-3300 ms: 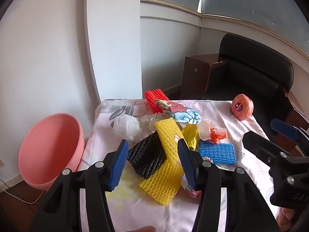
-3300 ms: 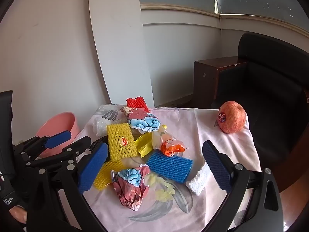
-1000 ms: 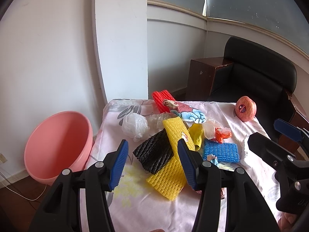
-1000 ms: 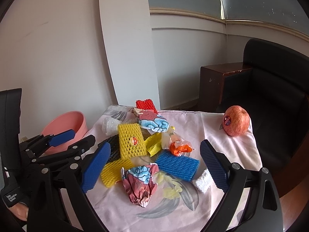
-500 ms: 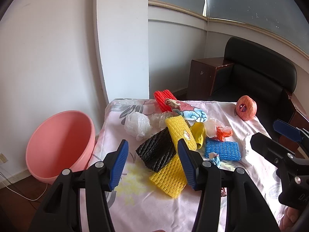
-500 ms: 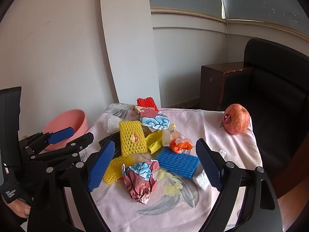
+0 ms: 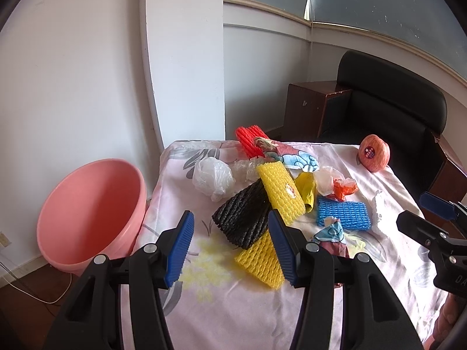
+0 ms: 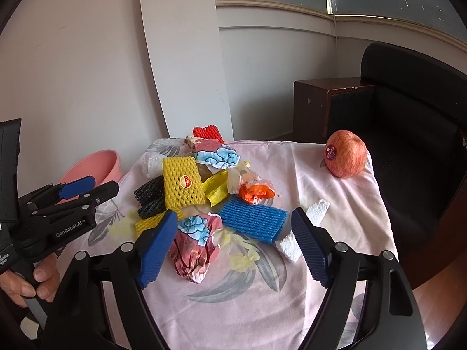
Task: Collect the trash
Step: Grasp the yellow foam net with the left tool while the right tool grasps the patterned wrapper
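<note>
Holding my right tool (image 8: 235, 237) above the near edge of the litter, I have its jaws apart with nothing pressed between the pads; they have just been closing in, and a crumpled red-and-blue printed wrapper (image 8: 195, 243) and a blue foam net sleeve (image 8: 253, 218) lie below the gap. My left tool (image 7: 230, 246) hangs apart and empty over a black foam net sleeve (image 7: 243, 214).

Counting the trash on the worktop (image 8: 262, 300), which is draped in a pale pink flowered cloth: two yellow foam net sleeves, one with a round sticker (image 8: 182, 183) lying over the black one, the other (image 7: 261, 258) poking out beneath; one blue, one black, one red foam net sleeve (image 8: 205, 132) at the far edge. Two printed wrappers, the second (image 8: 217, 153) behind the pile. One crumpled yellow wrapper (image 8: 216, 188), one orange scrap of plastic (image 8: 255, 192), one white plastic bag (image 7: 213, 178), and two pieces of white foam (image 8: 316, 208) at the right.

One red apple with a sticker (image 8: 346, 154) sits well apart at the far right corner.

One pink plastic basin (image 7: 90, 213) stands beside the worktop on the left, and what I see of its inside holds nothing.
</note>
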Action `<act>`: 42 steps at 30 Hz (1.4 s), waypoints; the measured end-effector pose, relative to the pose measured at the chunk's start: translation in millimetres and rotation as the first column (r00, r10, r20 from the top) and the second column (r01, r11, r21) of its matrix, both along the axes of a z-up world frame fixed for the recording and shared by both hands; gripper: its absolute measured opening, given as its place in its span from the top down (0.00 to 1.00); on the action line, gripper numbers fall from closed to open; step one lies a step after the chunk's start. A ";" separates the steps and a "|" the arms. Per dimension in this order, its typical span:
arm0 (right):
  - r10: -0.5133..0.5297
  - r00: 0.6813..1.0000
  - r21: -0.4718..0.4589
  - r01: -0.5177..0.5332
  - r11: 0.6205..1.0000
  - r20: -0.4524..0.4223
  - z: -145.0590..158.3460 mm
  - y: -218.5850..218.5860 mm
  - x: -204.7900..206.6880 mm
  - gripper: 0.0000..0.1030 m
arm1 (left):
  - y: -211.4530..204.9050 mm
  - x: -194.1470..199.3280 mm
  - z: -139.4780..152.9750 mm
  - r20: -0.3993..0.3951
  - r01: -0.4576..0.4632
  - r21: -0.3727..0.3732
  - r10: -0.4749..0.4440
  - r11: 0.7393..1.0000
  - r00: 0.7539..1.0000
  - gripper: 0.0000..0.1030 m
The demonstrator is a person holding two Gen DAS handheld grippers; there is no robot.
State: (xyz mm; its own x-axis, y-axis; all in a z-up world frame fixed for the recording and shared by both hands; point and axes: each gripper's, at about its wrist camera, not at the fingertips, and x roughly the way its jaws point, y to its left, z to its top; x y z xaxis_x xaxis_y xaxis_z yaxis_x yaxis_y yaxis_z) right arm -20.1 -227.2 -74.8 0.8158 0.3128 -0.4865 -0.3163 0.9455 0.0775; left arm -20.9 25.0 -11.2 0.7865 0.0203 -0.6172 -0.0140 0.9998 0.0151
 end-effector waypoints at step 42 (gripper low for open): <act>0.197 0.965 0.099 -0.182 0.978 -0.175 -38.4 33.7 21.1 0.43 | -13.8 -8.4 -60.9 -0.229 0.189 -0.089 -0.205 0.978 0.952 0.89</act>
